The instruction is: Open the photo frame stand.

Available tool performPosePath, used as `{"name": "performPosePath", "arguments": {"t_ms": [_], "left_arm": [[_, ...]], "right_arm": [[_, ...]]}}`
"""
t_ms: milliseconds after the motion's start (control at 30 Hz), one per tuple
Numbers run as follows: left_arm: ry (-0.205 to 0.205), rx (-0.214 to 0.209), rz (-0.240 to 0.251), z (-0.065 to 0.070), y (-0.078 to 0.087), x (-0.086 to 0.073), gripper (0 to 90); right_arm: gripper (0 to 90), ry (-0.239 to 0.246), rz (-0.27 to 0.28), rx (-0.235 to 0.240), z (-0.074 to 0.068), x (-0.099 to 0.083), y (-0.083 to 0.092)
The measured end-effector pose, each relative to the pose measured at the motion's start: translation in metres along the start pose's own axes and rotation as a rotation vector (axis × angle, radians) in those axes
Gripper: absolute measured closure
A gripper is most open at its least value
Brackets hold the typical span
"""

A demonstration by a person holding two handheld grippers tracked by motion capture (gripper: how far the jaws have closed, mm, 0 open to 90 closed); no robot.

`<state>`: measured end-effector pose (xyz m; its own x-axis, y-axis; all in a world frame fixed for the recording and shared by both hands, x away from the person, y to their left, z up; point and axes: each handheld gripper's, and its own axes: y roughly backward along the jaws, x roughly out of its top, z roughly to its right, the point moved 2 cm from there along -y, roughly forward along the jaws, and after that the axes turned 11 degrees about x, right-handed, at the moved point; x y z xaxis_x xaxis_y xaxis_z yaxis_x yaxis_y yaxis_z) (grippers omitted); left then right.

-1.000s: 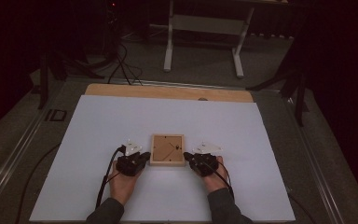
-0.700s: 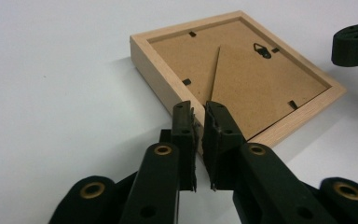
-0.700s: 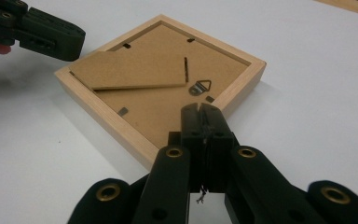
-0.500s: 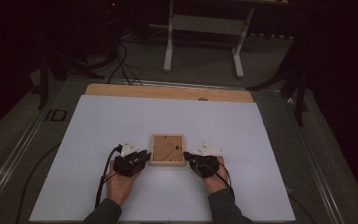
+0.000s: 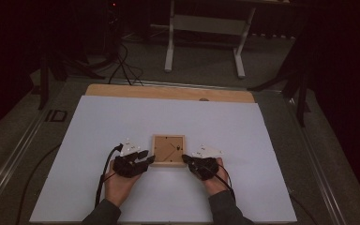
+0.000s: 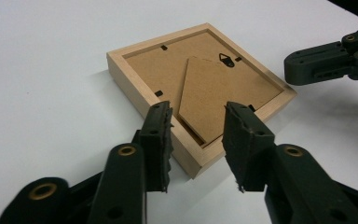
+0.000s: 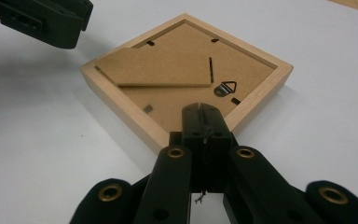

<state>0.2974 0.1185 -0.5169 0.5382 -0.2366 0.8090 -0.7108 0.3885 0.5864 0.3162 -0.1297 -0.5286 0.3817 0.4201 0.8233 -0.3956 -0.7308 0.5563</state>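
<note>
A small wooden picture frame (image 5: pixel 168 149) lies face down on the white sheet, its brown backing board, easel flap (image 6: pixel 209 98) and metal hanger (image 7: pixel 225 88) facing up. My left gripper (image 5: pixel 146 158) sits at the frame's left side. Its jaws have just been opening and now stand open astride the frame's (image 6: pixel 205 84) near corner, the pads (image 6: pixel 161 135) off the wood. My right gripper (image 5: pixel 186 159) is at the frame's right side, shut, with its tip (image 7: pixel 200 112) over the frame's (image 7: pixel 186 70) corner rim and nothing between the jaws.
The white sheet (image 5: pixel 122 122) covers most of the table, with a strip of bare wood (image 5: pixel 168 93) along the far edge. Beyond it are a white stand's legs (image 5: pixel 201 23) and cables on the dark floor (image 5: pixel 122 61).
The left gripper's jaws have spread apart at the frame's left corner. The right gripper and the frame have stayed where they were.
</note>
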Motion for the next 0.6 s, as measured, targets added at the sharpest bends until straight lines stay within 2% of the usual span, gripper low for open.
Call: {"name": "performPosePath", "arguments": {"t_ms": [133,333,500,600], "left_arm": [[0.001,-0.006,0.001,0.002,0.003,0.003,57.9],[-0.022,-0.029,0.011,0.008,0.006,0.012,56.5],[-0.02,-0.026,0.015,0.01,0.003,0.022,54.0],[-0.04,-0.012,0.002,0.013,-0.001,0.025,51.0]], "right_arm": [[89.7,-0.007,0.002,0.01,0.0,0.0,0.0],[89.7,-0.018,0.004,0.022,-0.001,-0.001,0.0],[89.7,-0.017,0.0,0.024,-0.001,-0.002,-0.001],[89.7,-0.022,-0.003,0.025,-0.001,-0.002,-0.001]]}}
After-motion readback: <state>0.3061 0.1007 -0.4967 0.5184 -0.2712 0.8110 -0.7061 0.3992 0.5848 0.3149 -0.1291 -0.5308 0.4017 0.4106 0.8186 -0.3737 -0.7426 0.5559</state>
